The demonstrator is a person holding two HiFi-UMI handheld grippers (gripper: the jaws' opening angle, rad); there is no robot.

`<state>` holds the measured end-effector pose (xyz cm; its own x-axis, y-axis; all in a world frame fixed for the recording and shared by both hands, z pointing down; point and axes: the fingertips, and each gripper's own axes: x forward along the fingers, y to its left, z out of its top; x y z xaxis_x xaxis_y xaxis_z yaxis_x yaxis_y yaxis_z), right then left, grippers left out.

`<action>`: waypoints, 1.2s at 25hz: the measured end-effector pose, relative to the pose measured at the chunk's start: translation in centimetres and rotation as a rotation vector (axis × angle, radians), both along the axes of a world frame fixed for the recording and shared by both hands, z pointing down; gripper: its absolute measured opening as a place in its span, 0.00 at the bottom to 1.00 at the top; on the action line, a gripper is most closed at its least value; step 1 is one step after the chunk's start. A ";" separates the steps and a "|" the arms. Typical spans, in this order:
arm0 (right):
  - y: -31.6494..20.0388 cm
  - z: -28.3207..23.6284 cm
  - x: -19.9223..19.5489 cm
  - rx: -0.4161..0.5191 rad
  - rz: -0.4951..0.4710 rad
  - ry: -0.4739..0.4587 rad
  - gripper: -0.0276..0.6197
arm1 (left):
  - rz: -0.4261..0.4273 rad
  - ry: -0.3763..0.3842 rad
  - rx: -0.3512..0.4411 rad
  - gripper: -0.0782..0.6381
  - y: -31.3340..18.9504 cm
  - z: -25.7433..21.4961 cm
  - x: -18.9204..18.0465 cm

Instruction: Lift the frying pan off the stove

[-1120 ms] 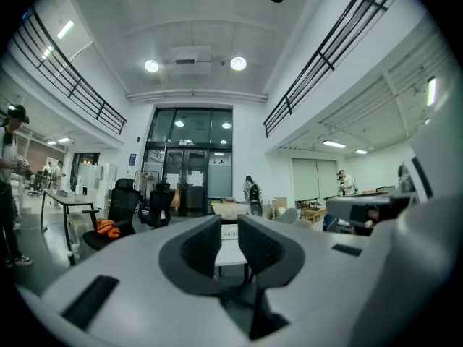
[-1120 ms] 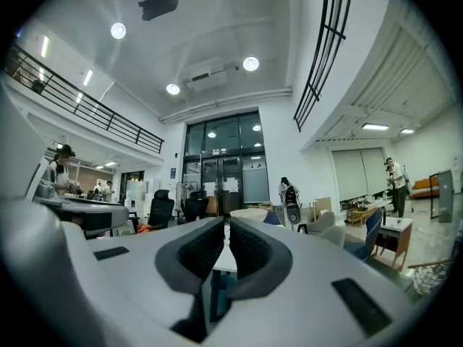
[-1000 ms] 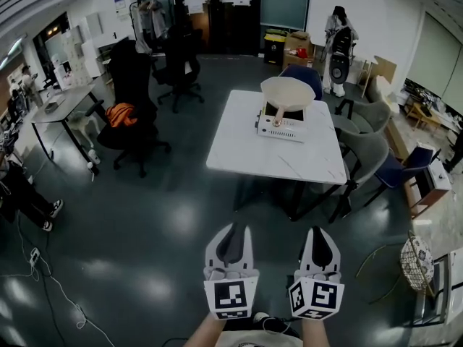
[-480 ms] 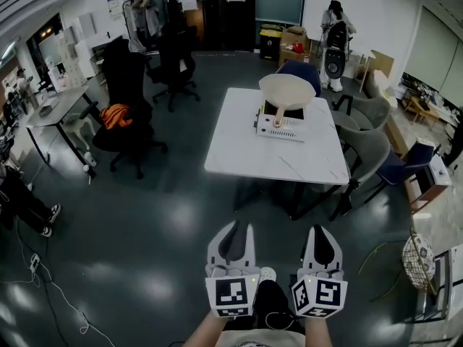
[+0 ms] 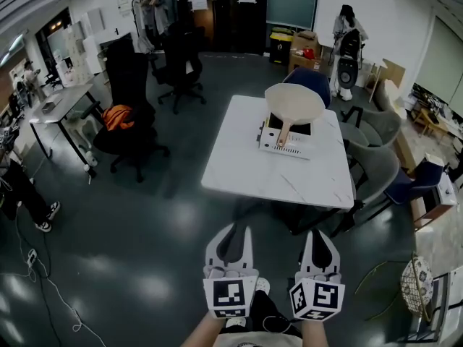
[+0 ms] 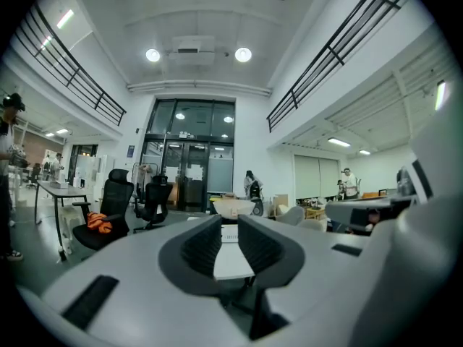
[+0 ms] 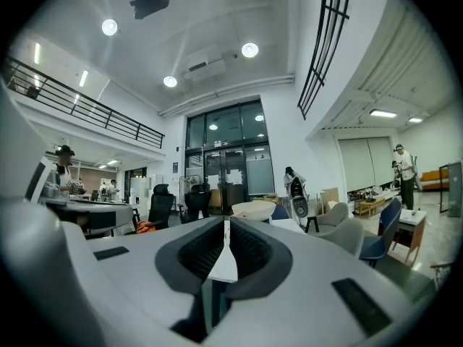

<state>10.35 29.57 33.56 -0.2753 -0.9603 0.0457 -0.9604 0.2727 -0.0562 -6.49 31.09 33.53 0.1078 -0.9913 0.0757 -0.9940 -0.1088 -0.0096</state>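
Cream frying pan (image 5: 294, 101) on the white stove (image 5: 288, 142), both claws well apart from it
The pan sits on the stove toward the far side of the white table (image 5: 246, 172), upper right of centre in the head view, handle pointing down the frame. The left claw (image 5: 233, 231) and right claw (image 5: 319, 233) hang side by side at the bottom of the frame over the dark floor (image 5: 145, 223), both closed and empty
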 end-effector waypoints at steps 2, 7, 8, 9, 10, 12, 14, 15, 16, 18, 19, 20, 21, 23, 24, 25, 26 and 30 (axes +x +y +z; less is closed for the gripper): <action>-1.9 0.0 0.1 0.001 -0.013 0.000 0.09 | -0.011 0.002 0.000 0.22 -1.7 0.0 0.2; -6.8 -0.6 0.5 -0.001 -0.049 -0.004 0.09 | -0.029 -0.008 0.001 0.22 -6.1 -0.5 1.0; -7.8 -0.8 0.5 -0.001 -0.056 -0.006 0.09 | -0.033 -0.010 0.000 0.22 -7.0 -0.6 1.2; -8.7 -0.9 0.6 -0.001 -0.064 -0.007 0.09 | -0.038 -0.012 0.000 0.22 -7.9 -0.7 1.3; -9.6 -1.0 0.6 0.000 -0.072 -0.007 0.09 | -0.043 -0.013 -0.001 0.22 -8.8 -0.8 1.4; -11.4 -1.1 0.7 0.001 -0.087 -0.007 0.09 | -0.054 -0.005 0.000 0.22 -10.6 -0.9 1.7; -13.1 -1.1 0.9 -0.003 -0.102 -0.015 0.09 | -0.067 0.014 -0.005 0.22 -12.2 -1.0 2.1; -13.9 -1.0 0.9 -0.005 -0.110 -0.019 0.09 | -0.070 0.016 -0.007 0.22 -12.9 -0.9 2.3; -14.5 -1.0 1.0 -0.005 -0.118 -0.021 0.09 | -0.069 0.009 -0.008 0.22 -13.5 -0.8 2.5; -15.6 -1.0 1.3 -0.003 -0.130 -0.015 0.09 | -0.066 -0.001 -0.013 0.22 -14.6 -0.4 2.8; -16.0 -0.9 1.5 -0.004 -0.133 -0.012 0.09 | -0.066 -0.001 -0.017 0.22 -15.0 -0.3 3.0; -16.5 -0.7 1.7 -0.008 -0.135 -0.012 0.09 | -0.068 0.000 -0.021 0.22 -15.4 -0.2 3.2; -16.8 -0.5 1.9 -0.015 -0.136 -0.015 0.09 | -0.070 -0.001 -0.026 0.22 -15.8 -0.1 3.4; -17.5 0.0 2.2 -0.033 -0.138 -0.019 0.09 | -0.073 -0.004 -0.033 0.22 -16.4 0.0 3.6; -17.7 0.2 2.3 -0.042 -0.140 -0.018 0.09 | -0.072 -0.006 -0.036 0.22 -16.8 0.0 3.7; -18.0 0.5 2.3 -0.048 -0.141 -0.016 0.09 | -0.069 -0.007 -0.040 0.22 -17.1 0.1 3.8; -18.3 0.7 2.4 -0.054 -0.141 -0.016 0.09 | -0.065 -0.008 -0.043 0.22 -17.4 0.2 4.0; -19.6 1.1 2.5 -0.067 -0.141 -0.022 0.09 | -0.052 -0.005 -0.054 0.22 -18.8 0.7 4.6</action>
